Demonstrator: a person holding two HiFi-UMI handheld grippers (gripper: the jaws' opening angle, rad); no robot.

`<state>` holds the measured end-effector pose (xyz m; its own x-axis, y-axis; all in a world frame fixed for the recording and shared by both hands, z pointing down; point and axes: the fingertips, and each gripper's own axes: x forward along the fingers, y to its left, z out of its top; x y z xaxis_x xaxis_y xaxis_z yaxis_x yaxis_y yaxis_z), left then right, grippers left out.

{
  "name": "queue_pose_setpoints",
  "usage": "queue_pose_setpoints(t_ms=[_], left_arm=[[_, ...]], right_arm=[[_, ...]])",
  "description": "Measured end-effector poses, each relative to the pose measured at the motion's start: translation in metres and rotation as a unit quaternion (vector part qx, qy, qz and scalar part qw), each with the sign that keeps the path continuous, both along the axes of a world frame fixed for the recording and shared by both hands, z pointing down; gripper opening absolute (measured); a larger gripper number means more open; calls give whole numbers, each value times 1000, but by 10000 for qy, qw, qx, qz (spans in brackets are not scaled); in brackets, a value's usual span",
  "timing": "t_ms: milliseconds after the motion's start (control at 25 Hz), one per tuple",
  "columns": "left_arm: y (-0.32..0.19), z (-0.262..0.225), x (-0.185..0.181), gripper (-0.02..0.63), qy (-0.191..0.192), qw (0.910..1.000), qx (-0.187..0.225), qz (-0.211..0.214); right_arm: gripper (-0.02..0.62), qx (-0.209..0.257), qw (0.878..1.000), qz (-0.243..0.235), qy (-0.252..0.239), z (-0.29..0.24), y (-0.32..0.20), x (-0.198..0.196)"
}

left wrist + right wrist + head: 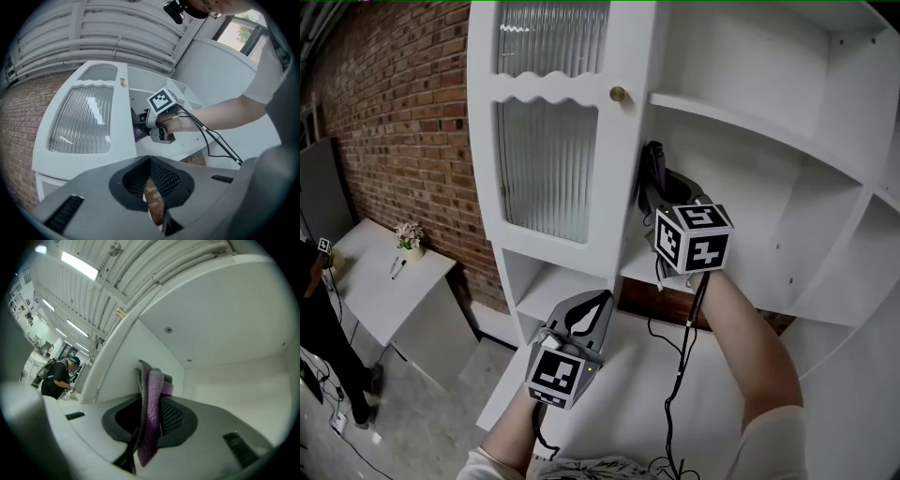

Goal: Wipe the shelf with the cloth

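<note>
A tall white shelf unit [750, 122] fills the head view. My right gripper [652, 186] reaches into its middle open compartment, shut on a purple and grey cloth [653, 161]. The cloth stands upright close to the compartment's left inner wall, just behind the door's edge. In the right gripper view the cloth [151, 399] hangs pinched between the jaws of the right gripper [151, 423], with the white wall and shelf underside [220, 319] behind it. My left gripper [603, 298] is lower down, in front of the unit, shut on nothing. The left gripper [153, 199] view shows the right gripper [140, 123] and a bit of purple cloth [139, 133].
A ribbed glass door [546, 169] with a brass knob [618, 94] stands to the left of the compartment. Black cables [680, 375] hang from the right gripper. At far left are a brick wall [403, 122], a white table [366, 291] with a small flower pot [410, 236], and a person [314, 319].
</note>
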<state>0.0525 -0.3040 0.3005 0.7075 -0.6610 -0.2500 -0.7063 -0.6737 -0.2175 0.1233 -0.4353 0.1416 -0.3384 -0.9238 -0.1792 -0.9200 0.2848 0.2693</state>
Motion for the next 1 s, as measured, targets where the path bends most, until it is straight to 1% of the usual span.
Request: queue_pose_setpoints(t_ms=[200,360,480,520,600,720,1000], left_arm=[[12,2,4,14,39,10000,-32,-9],[19,1,9,15,62,10000,-54,-15],[22,2,15,15,54,10000,-64,-8],[22,4,17,15,52,10000,-64,-9],[20,5,19,15,69,10000,-62,-18],[14,4,20,15,111,9999,-53,-28],[-5,11,16,15,30,9999,-7,-137]], right_arm=[[84,-212,9996,-94,-186,7,37,-16],[83,-156,9989,-406,-192,6,62,-28],[83,-118,9979,-583,-245,5,77,-29],[83,-125,9980,-548,-286,5,78,-25],[83,-131,9989,-326,-317,5,73,-12],[83,-236,9993,59,-300,10,48,13],[83,-995,9927,621,-263,45,-31,57]])
